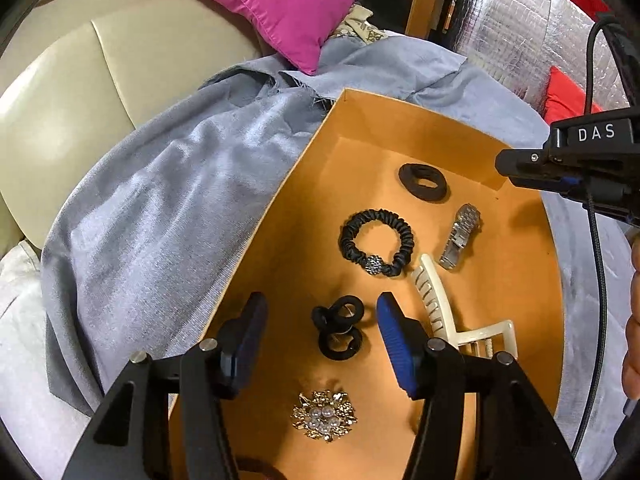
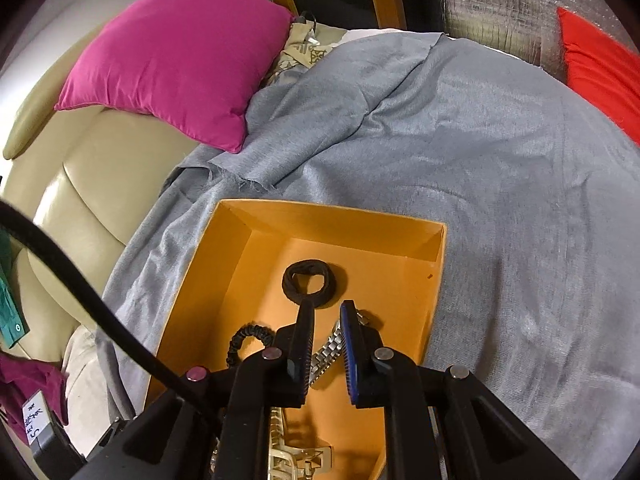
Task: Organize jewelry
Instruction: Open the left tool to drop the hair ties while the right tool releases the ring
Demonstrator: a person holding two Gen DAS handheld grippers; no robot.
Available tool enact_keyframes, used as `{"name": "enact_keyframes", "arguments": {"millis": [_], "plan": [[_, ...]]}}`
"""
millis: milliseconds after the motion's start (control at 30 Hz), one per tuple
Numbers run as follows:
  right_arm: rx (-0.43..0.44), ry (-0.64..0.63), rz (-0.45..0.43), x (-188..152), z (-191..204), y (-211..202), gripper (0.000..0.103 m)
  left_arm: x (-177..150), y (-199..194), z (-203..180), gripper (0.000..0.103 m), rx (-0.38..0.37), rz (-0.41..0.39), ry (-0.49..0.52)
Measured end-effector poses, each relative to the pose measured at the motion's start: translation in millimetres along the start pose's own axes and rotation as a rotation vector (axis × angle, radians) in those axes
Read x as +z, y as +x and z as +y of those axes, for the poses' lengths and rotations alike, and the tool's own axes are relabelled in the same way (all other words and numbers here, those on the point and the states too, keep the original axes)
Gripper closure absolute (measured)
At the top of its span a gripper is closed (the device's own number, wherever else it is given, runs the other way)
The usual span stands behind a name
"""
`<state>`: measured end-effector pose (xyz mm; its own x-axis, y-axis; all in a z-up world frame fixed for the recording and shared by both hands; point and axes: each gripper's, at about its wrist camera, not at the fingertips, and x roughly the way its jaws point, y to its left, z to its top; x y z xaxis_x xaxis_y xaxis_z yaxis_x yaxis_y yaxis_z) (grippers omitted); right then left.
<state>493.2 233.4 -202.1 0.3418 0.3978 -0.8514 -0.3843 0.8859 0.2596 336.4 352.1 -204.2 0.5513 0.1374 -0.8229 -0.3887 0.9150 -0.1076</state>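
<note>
Left gripper (image 1: 320, 328) released over hair ties (image 1: 338, 328), mid-box (image 1: 304, 152); right gripper (image 2: 326, 344) nearly clenched, empty above watch (image 2: 326, 354). Best lifted straight, clear of walls.

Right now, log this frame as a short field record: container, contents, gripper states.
container: orange box on grey cloth
contents: black hair ties, satin scrunchie, flat black band, metal watch band, cream claw clip, pearl brooch
left gripper: open above the hair ties, holding nothing
right gripper: narrow gap, nothing held, above the watch band
</note>
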Motion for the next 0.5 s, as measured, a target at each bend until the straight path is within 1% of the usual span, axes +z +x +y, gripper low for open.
{"name": "enact_keyframes", "arguments": {"millis": [267, 500], "plan": [[0.006, -0.001, 0.001, -2.4, 0.7, 2.4, 0.087, 0.0, 0.7, 0.3, 0.045, 0.01, 0.0, 0.005], [0.015, -0.02, -0.029, -10.2, 2.5, -20.1, 0.087, -2.0, 0.2, -1.6, 0.045, 0.027, 0.001, 0.009]]}}
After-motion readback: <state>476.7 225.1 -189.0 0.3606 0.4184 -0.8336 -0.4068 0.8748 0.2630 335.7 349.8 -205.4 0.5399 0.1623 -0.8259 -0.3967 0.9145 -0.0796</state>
